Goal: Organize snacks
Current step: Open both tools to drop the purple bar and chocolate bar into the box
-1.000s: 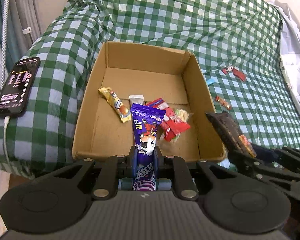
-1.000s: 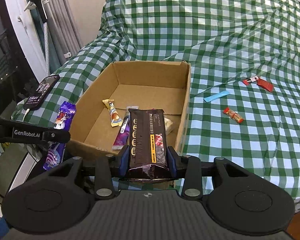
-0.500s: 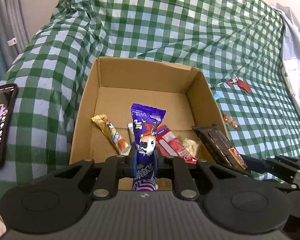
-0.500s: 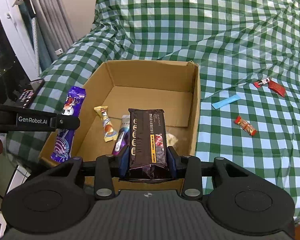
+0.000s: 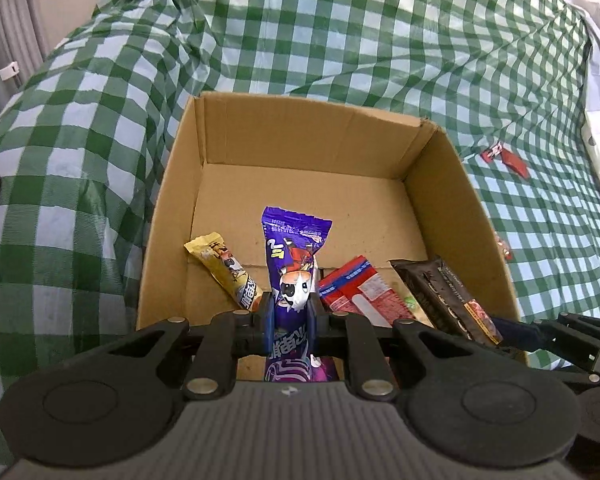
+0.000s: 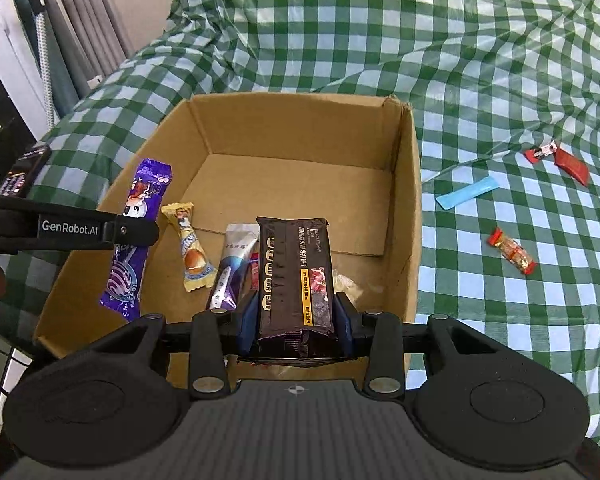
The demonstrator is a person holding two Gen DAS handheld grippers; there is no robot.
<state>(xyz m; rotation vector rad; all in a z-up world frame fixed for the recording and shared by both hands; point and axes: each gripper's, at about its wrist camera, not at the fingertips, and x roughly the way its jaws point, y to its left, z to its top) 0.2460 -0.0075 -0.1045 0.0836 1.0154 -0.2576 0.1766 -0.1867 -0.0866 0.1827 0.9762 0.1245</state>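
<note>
Two snack packets are now poised over the cardboard box point(image 6: 404, 216), one in each claw. A second ago both claws sat back from the box's near edge; since then they have come forward and down, so the box fills more of each view and the phone point(image 6: 22, 168) left of the box has slid almost out of the left wrist view. The left claw point(image 5: 290, 312) is clamped on a purple packet point(image 5: 294, 264), held upright above the box's near left part. The right claw point(image 6: 296, 320) is clamped on a dark brown biscuit pack point(image 6: 296, 272), hanging over the box's near right part.

Already on the box floor lie a yellow candy bar point(image 6: 190, 252), a silver and purple stick point(image 6: 234, 268) and a red packet point(image 5: 360, 292), all toward the near wall.

Still outside, on the green checked cloth point(image 6: 460, 60) right of the box, are a blue strip point(image 6: 466, 193), a small red and gold candy point(image 6: 512, 251) and a red wrapper point(image 6: 560, 160).

Judging by this, both carried packets are about ready to be let go into the box, after which three pieces right of it remain to be gathered.
</note>
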